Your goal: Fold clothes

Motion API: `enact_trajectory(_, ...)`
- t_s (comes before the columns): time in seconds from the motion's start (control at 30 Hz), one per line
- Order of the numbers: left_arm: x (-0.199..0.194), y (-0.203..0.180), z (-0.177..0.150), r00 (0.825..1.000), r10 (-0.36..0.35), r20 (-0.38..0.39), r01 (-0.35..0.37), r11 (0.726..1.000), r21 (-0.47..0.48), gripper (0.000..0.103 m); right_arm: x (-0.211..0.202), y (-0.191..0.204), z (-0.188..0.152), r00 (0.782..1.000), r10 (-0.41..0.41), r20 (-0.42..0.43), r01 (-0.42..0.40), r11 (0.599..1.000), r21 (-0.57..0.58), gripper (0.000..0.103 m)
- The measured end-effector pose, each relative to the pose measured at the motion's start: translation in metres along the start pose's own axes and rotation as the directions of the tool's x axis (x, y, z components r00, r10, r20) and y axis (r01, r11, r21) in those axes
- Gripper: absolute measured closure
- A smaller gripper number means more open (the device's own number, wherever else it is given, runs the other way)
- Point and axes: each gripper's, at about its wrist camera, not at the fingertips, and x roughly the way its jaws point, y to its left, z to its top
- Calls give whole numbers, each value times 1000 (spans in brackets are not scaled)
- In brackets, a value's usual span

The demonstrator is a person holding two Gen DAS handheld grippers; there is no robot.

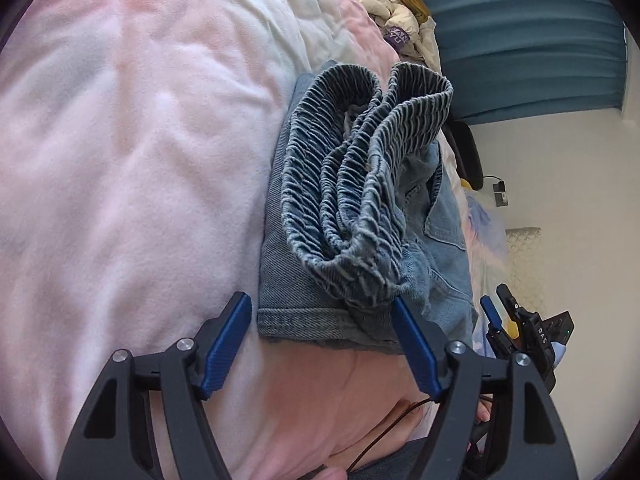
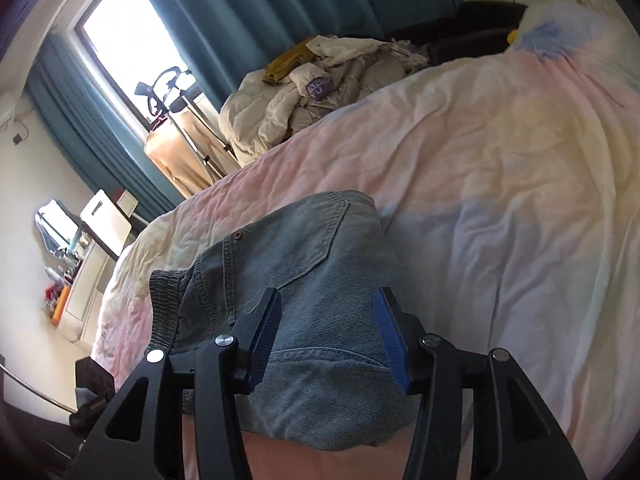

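A folded pair of light blue denim jeans (image 1: 360, 216) lies on the pale pink bed cover (image 1: 132, 184), its ruffled elastic waistband (image 1: 352, 168) on top. My left gripper (image 1: 322, 312) is open at the near hem of the bundle, one finger on each side, empty. In the right wrist view the same jeans (image 2: 304, 280) show a back pocket. My right gripper (image 2: 326, 304) is open, its blue pads astride the near end of the bundle without closing on it. The right gripper also shows at the right edge of the left wrist view (image 1: 516, 328).
A heap of pale unfolded clothes (image 2: 320, 84) lies at the far end of the bed, also in the left wrist view (image 1: 400, 12). Teal curtains (image 2: 256, 8), a window, a stand and a cluttered dresser (image 2: 80, 264) stand beyond the bed's edge.
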Motion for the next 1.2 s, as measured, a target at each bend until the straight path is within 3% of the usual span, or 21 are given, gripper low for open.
enact_trajectory(0.17, 3, -15, -3, 1000, -11, 3, 11, 998, 62, 29, 15, -9, 2, 999, -24, -43, 26, 999, 44, 54)
enact_trajectory(0.33, -9, -25, -1, 985, -172, 33, 169, 982, 81, 29, 22, -20, 0, 997, 6, -80, 3, 994, 111, 54)
enact_trajectory(0.4, -8, -26, 0, 980, -197, 30, 194, 978, 77, 29, 22, -24, 0, 997, 1, -82, 10, 991, 134, 54)
enact_trajectory(0.53, 7, -16, 3, 996, -95, -2, 95, 995, 26, 29, 26, -31, -2, 995, 24, -95, -6, 983, 185, 54)
enact_trajectory(0.7, 11, -16, 4, 1000, -23, 7, 23, 1000, 11, 29, 32, -34, -5, 992, 48, -117, -22, 976, 217, 54)
enact_trajectory(0.87, 18, -19, 4, 1000, 11, 13, -11, 1000, 21, 29, 34, -33, -7, 992, -9, -128, 34, 980, 197, 54)
enact_trajectory(1.03, 23, -22, 10, 997, -81, 0, 81, 997, 19, 29, 37, -33, -6, 991, -6, -131, 32, 980, 195, 54)
enact_trajectory(1.2, 13, -25, 10, 981, -192, 21, 192, 981, 30, 29, 39, -30, -6, 991, -3, -135, 28, 983, 183, 53)
